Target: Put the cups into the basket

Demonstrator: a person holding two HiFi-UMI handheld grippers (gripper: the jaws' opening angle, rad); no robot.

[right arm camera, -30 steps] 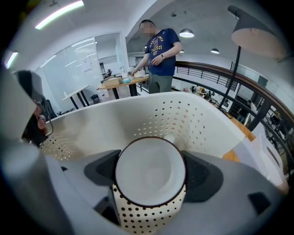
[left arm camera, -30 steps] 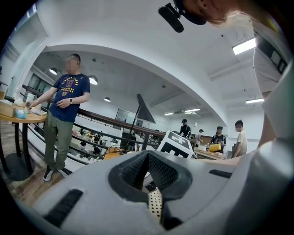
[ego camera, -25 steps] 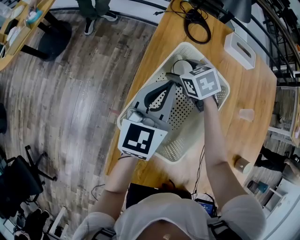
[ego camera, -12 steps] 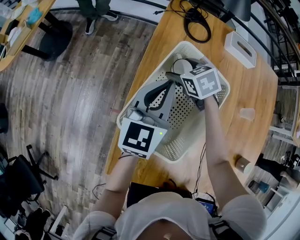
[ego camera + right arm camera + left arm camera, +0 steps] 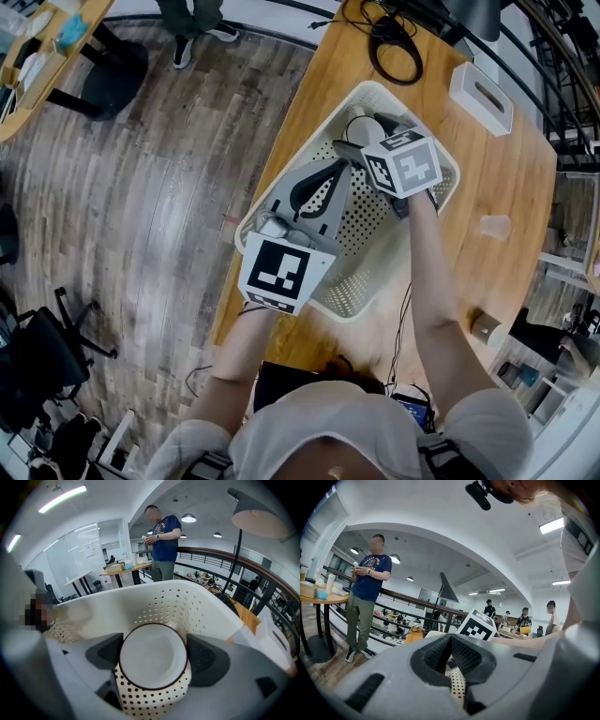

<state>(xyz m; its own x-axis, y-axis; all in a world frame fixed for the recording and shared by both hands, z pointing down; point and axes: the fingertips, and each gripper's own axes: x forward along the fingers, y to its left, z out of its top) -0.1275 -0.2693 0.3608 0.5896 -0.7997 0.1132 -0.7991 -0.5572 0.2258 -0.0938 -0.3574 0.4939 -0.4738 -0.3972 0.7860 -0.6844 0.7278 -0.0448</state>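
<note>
Placing step | I'm holding the cup (image 5: 152,662) inside the basket (image 5: 164,603), right gripper (image 5: 153,654) clamping its sides | left gripper (image 5: 451,644) idling, jaws together (empty) | next, I'm judging: opening the right gently, lifting clear.

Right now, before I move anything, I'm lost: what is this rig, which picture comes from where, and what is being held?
No robot: a person holds two-jaw tongs in each hand. The top-down picture is from a head camera; the other two cameras ride on the tongs. On the wooden table sits a white perforated plastic basket; a clear plastic cup and a white box are outside it. The right tongs grip a white cup with a dark rim inside the basket. The left tongs are shut and empty, over the basket.
</note>
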